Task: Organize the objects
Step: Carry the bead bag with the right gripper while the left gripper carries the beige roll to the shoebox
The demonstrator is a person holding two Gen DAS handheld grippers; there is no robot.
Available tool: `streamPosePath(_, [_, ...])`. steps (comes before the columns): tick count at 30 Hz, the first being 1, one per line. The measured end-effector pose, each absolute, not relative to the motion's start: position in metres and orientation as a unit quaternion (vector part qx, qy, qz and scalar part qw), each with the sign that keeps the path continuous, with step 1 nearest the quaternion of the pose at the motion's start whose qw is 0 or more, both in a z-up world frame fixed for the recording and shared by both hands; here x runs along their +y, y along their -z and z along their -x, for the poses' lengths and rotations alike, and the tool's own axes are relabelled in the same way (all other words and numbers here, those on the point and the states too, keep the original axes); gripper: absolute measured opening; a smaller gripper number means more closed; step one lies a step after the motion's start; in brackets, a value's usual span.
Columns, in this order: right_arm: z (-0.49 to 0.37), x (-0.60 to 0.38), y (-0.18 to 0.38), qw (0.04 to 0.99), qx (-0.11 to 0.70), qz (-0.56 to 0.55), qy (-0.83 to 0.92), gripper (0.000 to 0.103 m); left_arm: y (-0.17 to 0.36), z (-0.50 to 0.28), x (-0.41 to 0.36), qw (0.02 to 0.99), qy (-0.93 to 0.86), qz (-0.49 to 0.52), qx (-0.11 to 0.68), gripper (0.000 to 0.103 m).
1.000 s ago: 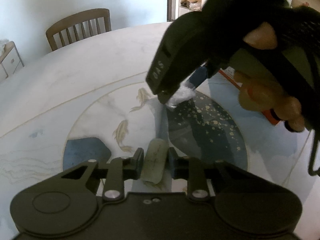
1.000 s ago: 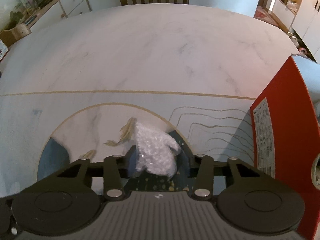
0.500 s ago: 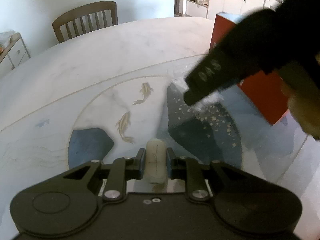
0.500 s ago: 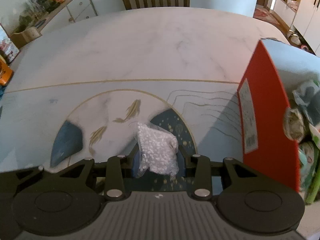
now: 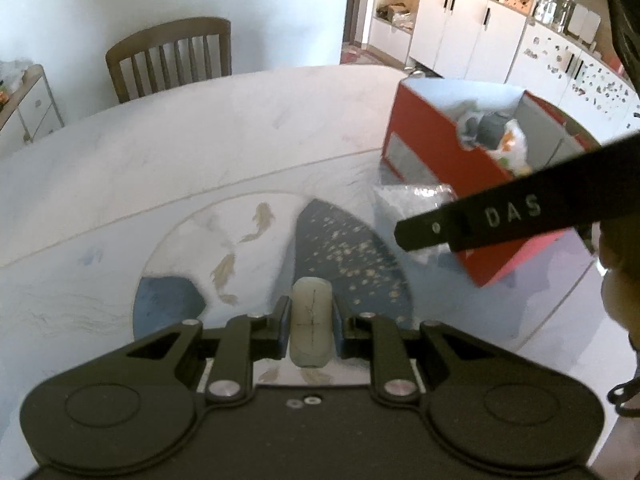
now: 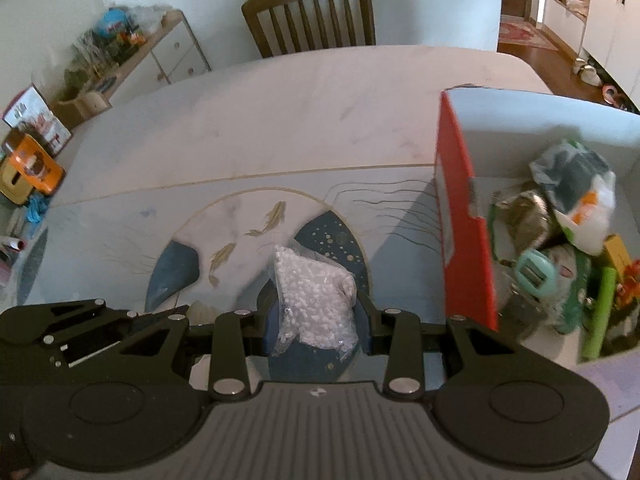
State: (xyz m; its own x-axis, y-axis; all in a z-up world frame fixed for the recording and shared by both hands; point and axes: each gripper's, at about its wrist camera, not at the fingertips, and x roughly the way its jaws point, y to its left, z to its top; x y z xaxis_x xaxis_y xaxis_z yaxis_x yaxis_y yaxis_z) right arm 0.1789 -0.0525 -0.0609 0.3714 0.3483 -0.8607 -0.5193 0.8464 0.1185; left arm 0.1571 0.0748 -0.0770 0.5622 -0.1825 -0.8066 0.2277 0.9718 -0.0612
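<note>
My left gripper (image 5: 310, 322) is shut on a pale beige cylinder (image 5: 311, 320) marked with a thin cross, held above the painted table. My right gripper (image 6: 314, 312) is shut on a clear bag of white pellets (image 6: 314, 300), raised well over the table. In the left wrist view that bag (image 5: 412, 200) hangs beside the red box (image 5: 432, 152), partly hidden by the right gripper's black finger. The open red box (image 6: 464, 216) stands at the right and holds several packets and toys. The left gripper's body shows at the lower left of the right wrist view.
The round marble table (image 6: 280, 120) has a fish-and-moon painting at its centre. A wooden chair (image 6: 310, 16) stands at the far edge. A sideboard with clutter (image 6: 120, 48) is at the left, and white cabinets (image 5: 480, 40) are behind the box.
Both grippers have risen, each keeping its object. The right gripper has carried the pellet bag rightward toward the red box, whose inside has come into view.
</note>
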Motion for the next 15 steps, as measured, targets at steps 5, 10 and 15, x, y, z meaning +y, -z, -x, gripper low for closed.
streamPosePath(5, [-0.168,-0.075,0.042,0.830,0.483,0.068,-0.272,0.037,0.058,-0.152,0.063,0.887,0.129,-0.016,0.443,0.019])
streamPosePath(10, [-0.163,-0.100,0.021,0.842,0.464,0.050,-0.271,0.037,0.041,-0.149,0.047,0.892,0.138,-0.016,0.430,0.019])
streamPosePath(15, [-0.162,-0.122,0.005,0.853,0.448,0.042,-0.263,0.037,0.028,-0.150,0.028,0.895,0.150,-0.023,0.419,0.019])
